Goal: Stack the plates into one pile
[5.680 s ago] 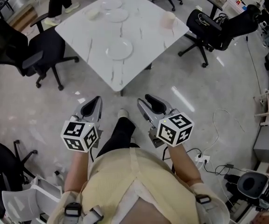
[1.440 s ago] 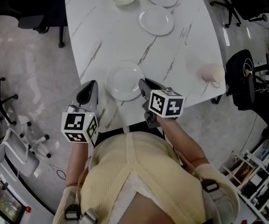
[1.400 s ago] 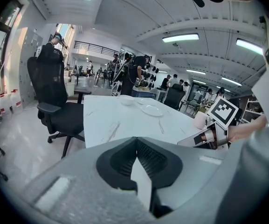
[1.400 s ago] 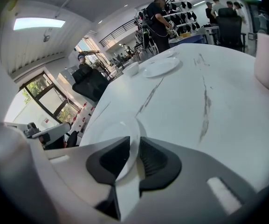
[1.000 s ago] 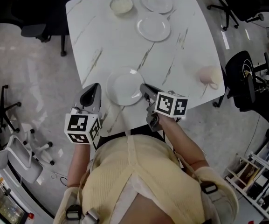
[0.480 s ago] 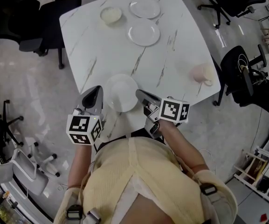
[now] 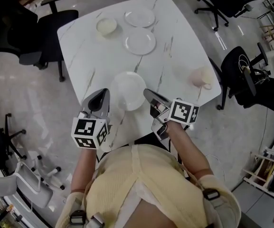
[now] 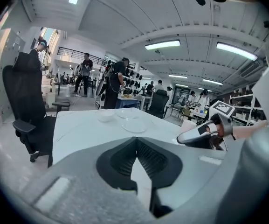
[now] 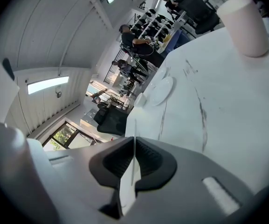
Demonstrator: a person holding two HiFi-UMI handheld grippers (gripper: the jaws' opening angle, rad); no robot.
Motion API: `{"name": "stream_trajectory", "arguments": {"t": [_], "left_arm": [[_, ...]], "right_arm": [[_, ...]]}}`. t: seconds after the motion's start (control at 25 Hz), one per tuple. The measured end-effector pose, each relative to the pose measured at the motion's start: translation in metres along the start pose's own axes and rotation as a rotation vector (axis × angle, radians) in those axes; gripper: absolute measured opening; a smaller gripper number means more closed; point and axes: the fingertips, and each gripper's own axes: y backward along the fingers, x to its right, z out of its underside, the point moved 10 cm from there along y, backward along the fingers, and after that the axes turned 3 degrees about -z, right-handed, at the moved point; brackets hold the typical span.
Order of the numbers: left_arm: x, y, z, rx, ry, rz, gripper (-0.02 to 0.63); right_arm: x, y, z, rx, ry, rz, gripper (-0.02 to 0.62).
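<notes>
A white plate (image 7: 128, 90) hangs tilted over the near part of the marble table (image 7: 174, 56). My right gripper (image 7: 146, 92) is shut on its right rim. In the right gripper view the rim shows as a thin white sliver (image 9: 127, 185) between the closed jaws (image 9: 134, 143). My left gripper (image 7: 103, 93) is shut and holds nothing, just left of the plate; its tips meet (image 8: 136, 141). Two more white plates (image 7: 139, 41) (image 7: 139, 17) lie flat at the far side, with a small white bowl (image 7: 107, 26) to their left.
A pink cup (image 7: 201, 77) stands near the table's right edge. Black office chairs (image 7: 46, 30) (image 7: 243, 68) stand to the left and right of the table. In the left gripper view people (image 8: 118, 80) stand beyond the table's far end.
My right gripper has closed on the near plate's rim and raised it off the table. Both grippers have risen a little, and the left one has stayed shut.
</notes>
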Motion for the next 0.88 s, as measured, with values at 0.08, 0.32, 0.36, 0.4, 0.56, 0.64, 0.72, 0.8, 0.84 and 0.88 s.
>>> {"name": "stream_trajectory", "arguments": {"t": [0.08, 0.32, 0.36, 0.4, 0.56, 0.64, 0.72, 0.8, 0.84, 0.88], "left_arm": [[0.001, -0.005, -0.006, 0.015, -0.004, 0.003, 0.003], [-0.003, -0.029, -0.027, 0.080, 0.006, 0.002, 0.003], [-0.004, -0.033, -0.031, 0.089, 0.009, 0.005, 0.003], [-0.004, -0.038, -0.034, 0.097, 0.011, 0.009, 0.003], [-0.003, -0.056, -0.047, 0.118, 0.005, 0.020, 0.003], [-0.002, -0.064, -0.053, 0.129, -0.003, 0.026, 0.003], [0.000, -0.071, -0.059, 0.140, -0.012, 0.028, 0.003], [0.001, -0.078, -0.063, 0.147, -0.021, 0.027, 0.003], [0.001, -0.082, -0.065, 0.151, -0.024, 0.025, 0.003], [0.001, -0.086, -0.067, 0.154, -0.027, 0.023, 0.003]], "right_arm": [[0.000, 0.000, -0.012, 0.029, 0.009, -0.004, 0.015], [0.003, -0.009, -0.052, 0.115, 0.036, -0.004, 0.015], [0.003, -0.010, -0.059, 0.128, 0.041, -0.004, 0.015], [0.003, -0.013, -0.066, 0.140, 0.047, -0.005, 0.015], [0.003, -0.024, -0.093, 0.174, 0.083, -0.007, 0.015], [0.006, -0.029, -0.105, 0.186, 0.093, -0.004, 0.016], [0.009, -0.034, -0.114, 0.196, 0.092, -0.001, 0.016], [0.013, -0.039, -0.121, 0.202, 0.090, 0.002, 0.016], [0.015, -0.042, -0.125, 0.206, 0.090, 0.004, 0.015], [0.018, -0.044, -0.128, 0.210, 0.089, 0.007, 0.016]]}}
